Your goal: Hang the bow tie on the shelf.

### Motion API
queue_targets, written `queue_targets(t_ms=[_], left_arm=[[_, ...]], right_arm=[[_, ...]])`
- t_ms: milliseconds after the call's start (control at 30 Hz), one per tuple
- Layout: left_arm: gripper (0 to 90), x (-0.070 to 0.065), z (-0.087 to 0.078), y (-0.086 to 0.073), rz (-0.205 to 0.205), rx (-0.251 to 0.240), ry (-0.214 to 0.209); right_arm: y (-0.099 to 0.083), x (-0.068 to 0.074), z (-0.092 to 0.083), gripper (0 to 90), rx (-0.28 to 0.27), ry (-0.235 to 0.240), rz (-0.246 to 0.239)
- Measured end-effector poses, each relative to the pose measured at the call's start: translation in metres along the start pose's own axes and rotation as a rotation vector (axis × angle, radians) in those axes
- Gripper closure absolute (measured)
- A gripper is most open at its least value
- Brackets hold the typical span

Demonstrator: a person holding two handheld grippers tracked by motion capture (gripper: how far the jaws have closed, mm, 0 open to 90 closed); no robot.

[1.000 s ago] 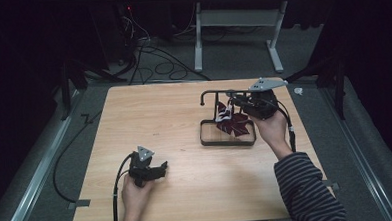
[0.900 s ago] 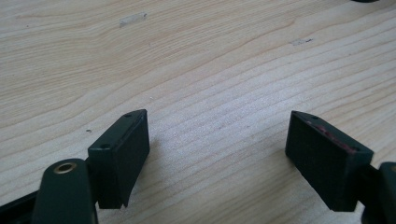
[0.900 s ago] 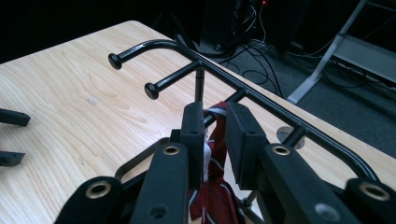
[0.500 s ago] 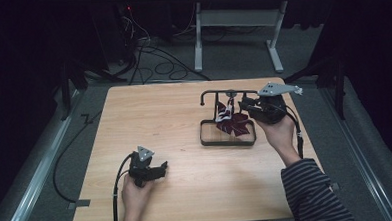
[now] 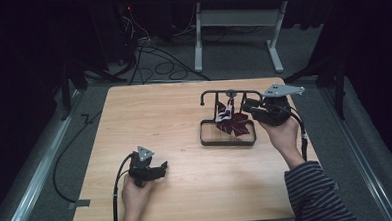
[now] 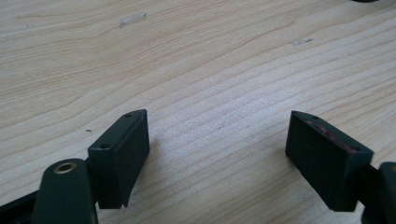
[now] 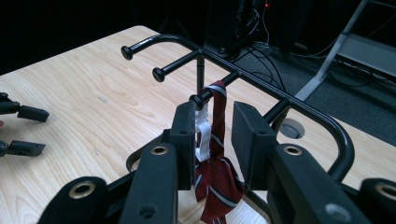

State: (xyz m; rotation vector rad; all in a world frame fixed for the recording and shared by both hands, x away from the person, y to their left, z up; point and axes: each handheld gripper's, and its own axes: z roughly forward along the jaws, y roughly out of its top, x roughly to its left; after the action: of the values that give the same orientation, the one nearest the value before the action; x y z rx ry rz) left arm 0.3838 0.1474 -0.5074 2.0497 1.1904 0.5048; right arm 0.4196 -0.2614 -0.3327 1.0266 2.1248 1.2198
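The dark red striped necktie [image 7: 215,172] with a white plastic clip [image 7: 202,133] hangs from a short peg of the black metal rack [image 5: 228,137], which stands near the right edge of the light wooden bench [image 5: 149,117]. The right claw [image 7: 212,135] is released, one jaw on each side of the tie, which hangs straight down between them (the clip is just beside one jaw). The left claw [image 6: 217,154] rests released, near the front edge of the bench and well apart from the rack, so the right hand [image 5: 281,137] is clearly nearer.
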Motion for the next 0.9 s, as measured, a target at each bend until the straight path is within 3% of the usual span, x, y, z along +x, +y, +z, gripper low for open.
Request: queue_targets(t_ms=[900], left_arm=[[22.1,0.0,0.0,0.0,0.0,0.0,0.0]], right_arm=[[-0.021,-0.009,-0.016,66.0,-0.006,0.01,0.039]])
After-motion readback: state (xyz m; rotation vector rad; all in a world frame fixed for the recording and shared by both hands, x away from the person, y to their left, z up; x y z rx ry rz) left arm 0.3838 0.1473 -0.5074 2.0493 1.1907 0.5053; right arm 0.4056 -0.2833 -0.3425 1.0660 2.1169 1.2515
